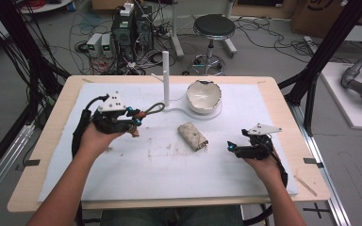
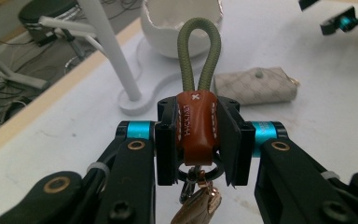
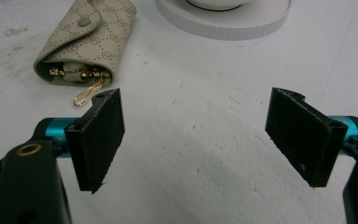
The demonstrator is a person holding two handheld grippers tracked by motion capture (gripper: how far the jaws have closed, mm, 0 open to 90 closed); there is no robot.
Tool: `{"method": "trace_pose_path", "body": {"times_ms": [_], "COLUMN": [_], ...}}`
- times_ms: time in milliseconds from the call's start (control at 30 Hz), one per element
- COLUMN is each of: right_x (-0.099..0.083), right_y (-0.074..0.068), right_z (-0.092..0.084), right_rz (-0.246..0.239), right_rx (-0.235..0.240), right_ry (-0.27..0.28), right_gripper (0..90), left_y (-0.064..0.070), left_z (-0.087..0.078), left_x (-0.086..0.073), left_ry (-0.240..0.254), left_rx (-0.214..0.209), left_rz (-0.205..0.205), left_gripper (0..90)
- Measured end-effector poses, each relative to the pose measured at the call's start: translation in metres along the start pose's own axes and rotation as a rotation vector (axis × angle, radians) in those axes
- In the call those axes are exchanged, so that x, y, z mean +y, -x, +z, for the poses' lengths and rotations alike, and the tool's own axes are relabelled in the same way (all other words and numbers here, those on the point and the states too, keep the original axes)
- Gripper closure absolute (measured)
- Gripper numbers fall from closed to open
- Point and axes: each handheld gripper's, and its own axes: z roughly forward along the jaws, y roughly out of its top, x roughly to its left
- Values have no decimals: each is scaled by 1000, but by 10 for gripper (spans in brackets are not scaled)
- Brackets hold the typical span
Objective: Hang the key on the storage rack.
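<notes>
While my left gripper [image 2: 198,140] pinches the brown leather keychain [image 2: 196,130], my right gripper [image 3: 200,140] sits wide open near the key pouch [image 3: 86,39]

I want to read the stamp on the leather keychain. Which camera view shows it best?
The left gripper view: the keychain sits close up, clamped in the left hand-held gripper, stamp and stitching facing the lens. The high view shows it small, mainly its green loop.

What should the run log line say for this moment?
left gripper: shut on keychain strap | right gripper: open, empty | key pouch: on mat
</notes>
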Motion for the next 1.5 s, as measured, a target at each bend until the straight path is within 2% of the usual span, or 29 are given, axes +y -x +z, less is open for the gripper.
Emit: {"method": "trace_pose_path", "body": {"times_ms": [100,133,200,433,533,633,733,967,1067,1333,1433,1500], "right_x": [0,0,0,0,0,0,0,0,-1,-1,0,-1], "right_y": [0,0,1,1,1,1,1,1,1,0,-1,-1], "right_z": [1,1,2,2,3,3,3,3,3,5,4,4], "right_rz": [-2,-2,-3,-1,-2,-7,1,3,-1,-5,-7,-6], "right_rx": [0,0,3,1,4,3,4,6,10,8,4,5], "right_ry": [-2,-5,-11,-12,-13,-14,-11,-16,-21,-31,-34,-33], "right_gripper": [198,198,198,198,198,198,198,198,198,198,198,198], "left_y": [-9,-9,-16,-27,-34,-36,-40,-48,-54,-56,-57,-58], "left_z": [-2,-2,-1,7,12,14,21,27,33,44,46,45], "left_x": [13,13,24,45,59,64,71,75,73,69,65,63], "left_ry": [7,7,17,16,18,31,16,-6,-37,-71,-72,-51], "left_rx": [17,17,24,48,68,72,85,107,119,128,142,151], "left_rz": [3,3,-11,-14,-14,-25,-23,-31,-38,-34,-45,-72], "left_gripper": [697,698,698,698,698,698,698,698,698,693,649,498]}}
